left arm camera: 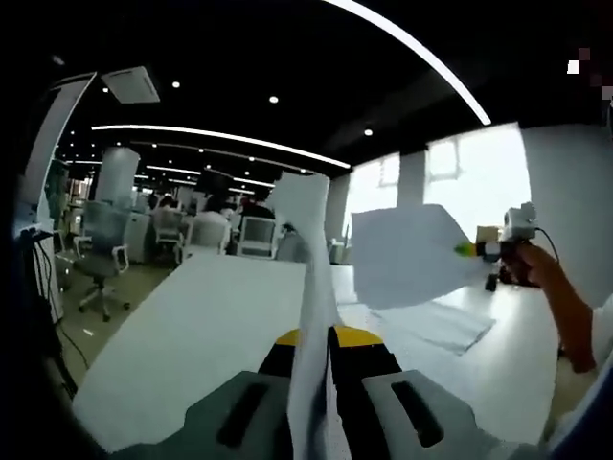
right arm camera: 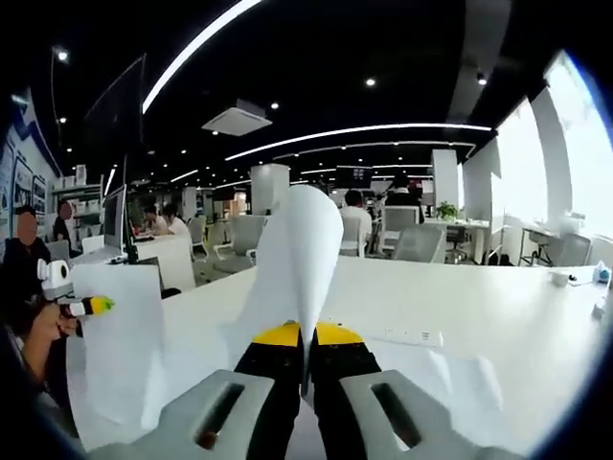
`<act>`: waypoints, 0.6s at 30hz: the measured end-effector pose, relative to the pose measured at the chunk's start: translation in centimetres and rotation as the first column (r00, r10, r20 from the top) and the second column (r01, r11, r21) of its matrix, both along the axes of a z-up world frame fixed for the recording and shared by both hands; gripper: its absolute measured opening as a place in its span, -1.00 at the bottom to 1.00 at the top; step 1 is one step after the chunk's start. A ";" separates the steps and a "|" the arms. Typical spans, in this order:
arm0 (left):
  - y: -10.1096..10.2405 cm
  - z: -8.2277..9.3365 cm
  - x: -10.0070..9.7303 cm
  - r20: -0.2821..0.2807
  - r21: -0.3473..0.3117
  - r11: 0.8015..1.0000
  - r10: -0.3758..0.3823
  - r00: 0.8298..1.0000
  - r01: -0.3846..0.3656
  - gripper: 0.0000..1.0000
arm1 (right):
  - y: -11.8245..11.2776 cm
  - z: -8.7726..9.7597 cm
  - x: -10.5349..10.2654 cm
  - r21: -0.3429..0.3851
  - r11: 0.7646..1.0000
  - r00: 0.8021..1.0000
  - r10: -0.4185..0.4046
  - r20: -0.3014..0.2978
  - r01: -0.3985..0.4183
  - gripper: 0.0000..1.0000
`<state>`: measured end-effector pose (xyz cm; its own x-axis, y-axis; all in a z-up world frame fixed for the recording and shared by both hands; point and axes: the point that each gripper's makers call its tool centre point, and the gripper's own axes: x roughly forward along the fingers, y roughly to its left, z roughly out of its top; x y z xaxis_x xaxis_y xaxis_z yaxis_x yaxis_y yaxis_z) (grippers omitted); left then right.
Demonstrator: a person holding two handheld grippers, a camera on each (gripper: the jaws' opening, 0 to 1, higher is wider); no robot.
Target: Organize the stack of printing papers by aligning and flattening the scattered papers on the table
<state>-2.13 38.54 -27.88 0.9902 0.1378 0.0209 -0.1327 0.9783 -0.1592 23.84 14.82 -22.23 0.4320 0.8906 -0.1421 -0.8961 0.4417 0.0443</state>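
Observation:
In the left gripper view my left gripper (left arm camera: 311, 337) is shut on a white sheet (left arm camera: 302, 240) that stands edge-on, up from between the jaws. To the right, a person's hand holds my right gripper (left arm camera: 471, 249), shut on another white sheet (left arm camera: 407, 257) lifted above the table. More paper (left arm camera: 436, 326) lies flat on the white table (left arm camera: 211, 326) under it. In the right gripper view my right gripper (right arm camera: 305, 337) is shut on a curled sheet (right arm camera: 306, 244). At the left edge my left gripper (right arm camera: 96, 306) holds its sheet (right arm camera: 120, 345).
The long white table (right arm camera: 498, 307) runs far ahead, with a white power strip (right arm camera: 412, 337) on it. Office chairs (left arm camera: 101, 254) and seated people sit beyond its far end and to the left. A sleeve and forearm (left arm camera: 575, 326) reach in at the right.

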 end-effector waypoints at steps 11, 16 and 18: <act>0.0 0.0 0.2 -0.003 0.001 1.000 -0.003 1.000 0.003 -0.88 | -0.2 -0.2 0.4 0.000 1.000 1.000 -0.008 -0.004 0.008 -1.00; 0.0 -0.1 0.3 -0.005 -0.002 1.000 -0.003 1.000 0.003 -0.88 | 0.0 -0.2 0.2 0.003 1.000 1.000 -0.002 -0.004 0.002 -1.00; 0.1 -0.1 0.3 -0.004 -0.004 1.000 -0.003 1.000 0.003 -0.88 | 0.0 -0.2 0.1 0.003 1.000 1.000 0.001 -0.004 -0.001 -1.00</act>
